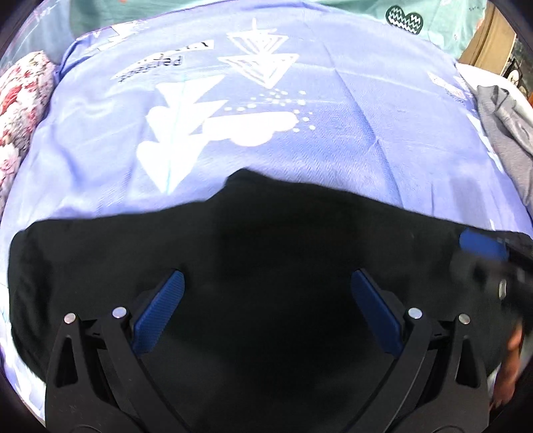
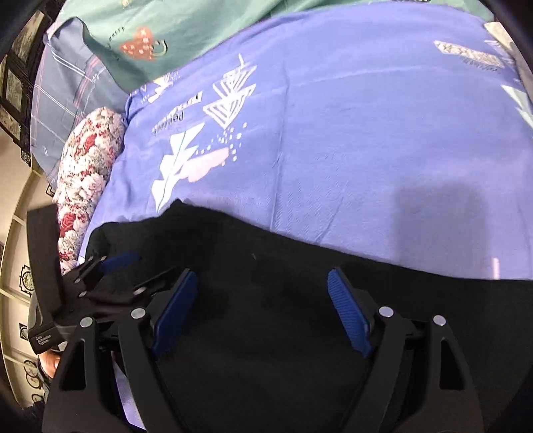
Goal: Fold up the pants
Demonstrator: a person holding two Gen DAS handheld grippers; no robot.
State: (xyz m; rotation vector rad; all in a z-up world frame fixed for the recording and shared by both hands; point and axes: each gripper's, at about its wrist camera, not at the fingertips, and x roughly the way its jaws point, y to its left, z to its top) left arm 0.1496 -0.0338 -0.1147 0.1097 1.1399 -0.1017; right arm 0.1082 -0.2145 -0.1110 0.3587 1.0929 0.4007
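Black pants (image 1: 266,253) lie flat on a blue-violet bedsheet (image 1: 333,100), filling the lower half of both views; they also show in the right wrist view (image 2: 283,316). My left gripper (image 1: 266,283) is open just above the pants, holding nothing. My right gripper (image 2: 261,283) is open over the pants, also empty. The right gripper's blue pad shows blurred at the right edge of the left wrist view (image 1: 483,246). The left gripper shows at the left of the right wrist view (image 2: 110,276).
A floral pillow (image 2: 90,176) lies at the sheet's left edge, also in the left view (image 1: 20,110). Green bedding (image 2: 200,30) and a plaid pillow (image 2: 66,86) sit behind. Grey clothing (image 1: 506,133) lies at the right. The sheet (image 2: 366,133) stretches beyond the pants.
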